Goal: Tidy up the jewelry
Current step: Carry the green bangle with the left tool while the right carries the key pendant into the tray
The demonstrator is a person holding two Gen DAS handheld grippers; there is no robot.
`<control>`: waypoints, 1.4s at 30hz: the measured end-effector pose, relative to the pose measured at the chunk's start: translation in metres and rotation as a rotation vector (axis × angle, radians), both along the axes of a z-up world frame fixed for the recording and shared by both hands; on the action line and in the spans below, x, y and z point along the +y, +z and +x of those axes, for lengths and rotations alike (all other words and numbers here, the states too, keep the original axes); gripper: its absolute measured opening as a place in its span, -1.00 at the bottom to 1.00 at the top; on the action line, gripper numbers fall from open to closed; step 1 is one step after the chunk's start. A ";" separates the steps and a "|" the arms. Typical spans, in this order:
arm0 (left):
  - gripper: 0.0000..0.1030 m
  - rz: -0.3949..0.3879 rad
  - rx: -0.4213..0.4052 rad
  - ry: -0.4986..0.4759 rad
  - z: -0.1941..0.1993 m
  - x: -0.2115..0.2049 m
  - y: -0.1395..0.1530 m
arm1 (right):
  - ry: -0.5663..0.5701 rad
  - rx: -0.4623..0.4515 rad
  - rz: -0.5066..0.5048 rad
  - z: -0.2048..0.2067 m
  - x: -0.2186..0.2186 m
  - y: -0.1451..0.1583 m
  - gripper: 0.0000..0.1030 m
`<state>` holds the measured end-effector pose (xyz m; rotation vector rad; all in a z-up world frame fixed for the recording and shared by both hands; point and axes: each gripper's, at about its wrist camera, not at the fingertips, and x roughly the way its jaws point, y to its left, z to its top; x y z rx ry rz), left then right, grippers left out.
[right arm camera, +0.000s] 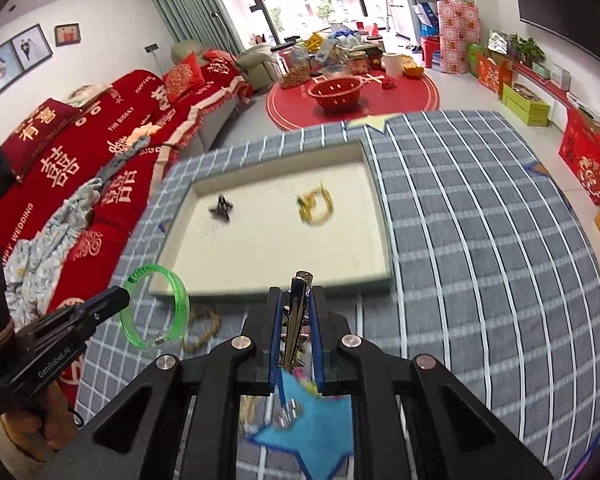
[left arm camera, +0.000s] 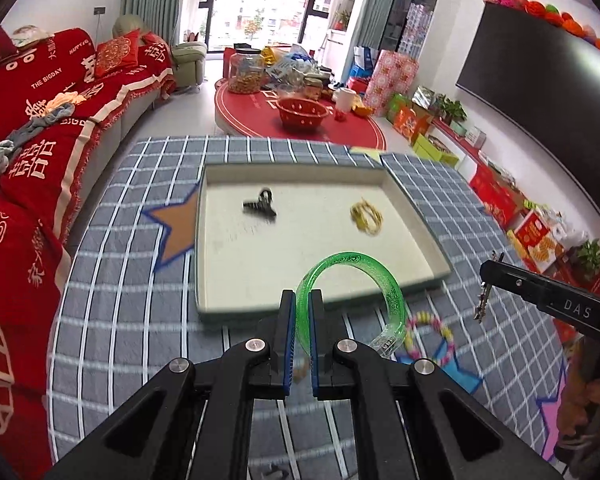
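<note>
Here, both hand-held grippers carry jewelry.
Left hand-held gripper (left arm camera: 301, 300) clenches the green bangle (left arm camera: 356, 268); right hand-held gripper (right arm camera: 296, 300) clenches a metal hair clip (right arm camera: 298, 312); tray (right arm camera: 374, 184) just ahead.

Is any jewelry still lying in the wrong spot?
Yes. A pastel bead bracelet and a brown bead bracelet lie on the checked cloth, outside the tray. Nothing looks broken or spilled.

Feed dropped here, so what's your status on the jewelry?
Left tongs shut on green bangle. Right tongs shut on metal hair clip. Tray ahead, path clear.
</note>
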<state>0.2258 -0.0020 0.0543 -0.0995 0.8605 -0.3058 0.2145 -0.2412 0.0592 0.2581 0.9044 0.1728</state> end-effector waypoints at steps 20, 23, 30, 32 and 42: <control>-0.63 0.109 0.168 0.039 0.123 -0.011 -0.056 | 0.020 0.223 -0.110 0.129 0.010 -0.065 -0.73; -0.63 0.129 0.187 0.044 0.133 -0.013 -0.067 | 0.003 0.252 -0.112 0.138 0.005 -0.079 -0.73; -0.63 0.189 0.156 0.065 0.146 -0.019 -0.079 | -0.033 0.237 -0.088 0.158 -0.003 -0.091 -0.73; -0.63 0.210 0.140 0.063 0.147 -0.021 -0.079 | -0.038 0.227 -0.085 0.162 -0.004 -0.092 -0.72; -0.62 0.277 0.064 0.085 0.140 -0.026 -0.075 | -0.041 0.190 -0.110 0.154 0.001 -0.092 -0.69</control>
